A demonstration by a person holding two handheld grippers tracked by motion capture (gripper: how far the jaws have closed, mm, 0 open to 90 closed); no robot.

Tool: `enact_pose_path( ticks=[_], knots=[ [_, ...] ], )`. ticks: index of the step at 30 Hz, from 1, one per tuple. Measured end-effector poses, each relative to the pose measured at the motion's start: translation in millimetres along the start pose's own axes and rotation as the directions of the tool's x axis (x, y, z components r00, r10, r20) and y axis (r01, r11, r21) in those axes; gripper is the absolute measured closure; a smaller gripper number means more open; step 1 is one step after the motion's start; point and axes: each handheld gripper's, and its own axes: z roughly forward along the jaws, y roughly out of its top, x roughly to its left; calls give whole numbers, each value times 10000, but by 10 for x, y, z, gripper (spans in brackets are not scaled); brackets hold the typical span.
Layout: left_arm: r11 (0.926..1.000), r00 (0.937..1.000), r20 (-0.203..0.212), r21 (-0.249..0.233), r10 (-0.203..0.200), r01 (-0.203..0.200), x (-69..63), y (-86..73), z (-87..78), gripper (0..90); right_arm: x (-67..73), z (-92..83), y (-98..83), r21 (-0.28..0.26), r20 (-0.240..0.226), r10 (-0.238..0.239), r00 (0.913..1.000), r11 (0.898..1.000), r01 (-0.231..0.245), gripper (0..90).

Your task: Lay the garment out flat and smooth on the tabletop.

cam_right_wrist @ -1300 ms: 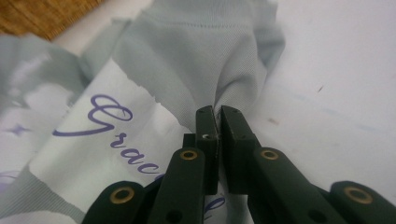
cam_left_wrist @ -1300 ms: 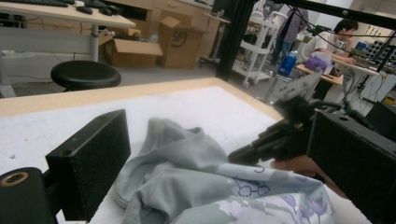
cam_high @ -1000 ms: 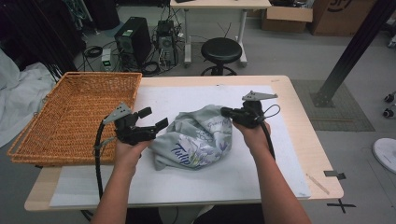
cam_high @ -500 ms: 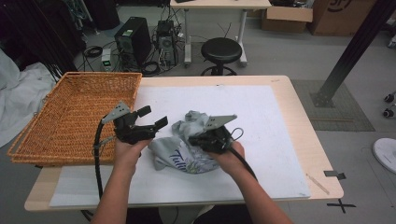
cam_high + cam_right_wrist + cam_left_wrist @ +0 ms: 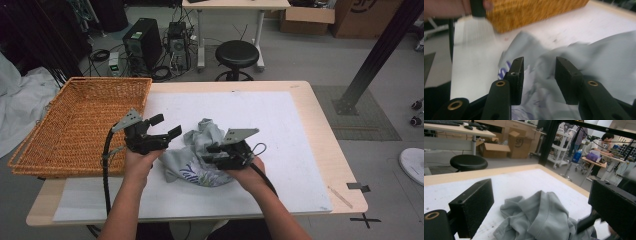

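Right gripper (image 5: 212,152) is hanging over the near side of the garment (image 5: 200,157), jaws just having opened to a middling gap; in the right gripper view cloth is lying under and between the pads, none of it pinched. Left gripper (image 5: 167,127) is waiting wide open just left of the heap, holding nothing.

Risk, as I judge it: with the fabric released, the fold is likely springing back; a re-grip may be catching one thin layer, dragging the whole pile across the smooth sheet.

Garment is sitting mid-table, crumpled: soft pale grey knit, ribbed collar, purple print underneath. White mat (image 5: 280,125) is looking slick and flat. Farther left, the wicker basket (image 5: 75,120) is lying shallow, coarse-woven, stiff-rimmed.
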Motion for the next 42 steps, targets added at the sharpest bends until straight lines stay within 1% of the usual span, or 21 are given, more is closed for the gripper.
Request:
enact_pose_path(
  ticks=[4,8,13,14,16,17,18,19,23,24,25,26,27,29,32,33,35,36,37,38,42],
  knots=[
    [10000,10000,16,-16,44,-44,-9,7,1,67,-229,-345,61,-623,899,392,9952,9975,-337,570],
    [9999,9999,31,27,98,-98,-10,3,-1,67,-440,-364,16,-632,1265,974,9872,9939,-900,537],
    [9998,9999,58,118,148,-149,-21,-4,5,67,-577,-189,-51,-746,759,1754,9816,9826,-1699,496],
    [9997,9998,55,166,185,-186,-22,-9,10,67,-610,-77,-91,-870,322,2126,9766,9740,-2092,508],
    [9993,9997,76,279,247,-249,-16,-27,27,67,-627,45,-128,-653,85,2305,9730,9711,-2294,579],
    [9993,9997,76,279,247,-249,-16,-27,27,67,-627,45,-128,-653,85,2305,9730,9711,-2294,579],
    [9992,9996,87,310,257,-260,-13,-32,32,67,-629,103,-146,-452,44,2348,9720,9711,-2344,670],
    [9993,9997,86,306,232,-235,-8,-40,39,67,-620,155,-164,-199,161,2166,9761,9761,-2163,851],
    [9991,9996,106,350,247,-251,6,-44,47,67,-624,38,-116,-621,496,1911,9803,9802,-1879,878],
    [9991,9997,118,349,234,-238,13,-45,50,67,-661,-132,-41,-1004,806,1673,9826,9822,-1590,881],
    [9992,9997,117,340,212,-216,21,-46,55,67,-661,-132,-41,-1004,806,1673,9826,9822,-1590,881],
    [9993,9998,111,332,194,-197,25,-45,58,68,-727,-343,64,-1230,1433,1505,9782,9834,-1333,881],
    [9994,9998,126,299,149,-153,30,-44,62,68,-727,-343,64,-1230,1433,1505,9782,9834,-1333,881],
    [9997,9999,123,232,102,-104,42,-35,69,68,-855,-658,279,-1327,2466,1289,9605,9863,-983,881],
    [9998,9999,98,188,109,-111,46,-19,63,68,-943,-822,450,-1099,3102,1016,9452,9914,-705,881],
    [9998,9999,84,170,106,-108,48,-10,57,68,-1024,-944,617,-792,3617,703,9297,9959,-445,881],
    [9998,9999,57,130,138,-139,53,10,40,68,-1123,-1029,735,-568,4061,638,9116,9974,-445,880],
    [9998,9998,17,124,176,-176,58,24,22,68,-1182,-1060,766,-539,4257,710,9021,9971,-530,880],
    [9998,9998,17,124,176,-176,58,24,22,68,-1182,-1060,766,-539,4257,710,9021,9971,-530,880],
    [9996,9997,-12,187,228,-227,56,29,10,68,-1298,-1083,762,-427,4625,918,8819,9958,-812,878],
    [9991,9995,12,302,312,-312,50,20,5,68,-1473,-1003,542,-110,5037,1381,8527,9881,-1536,821]
  ],
)
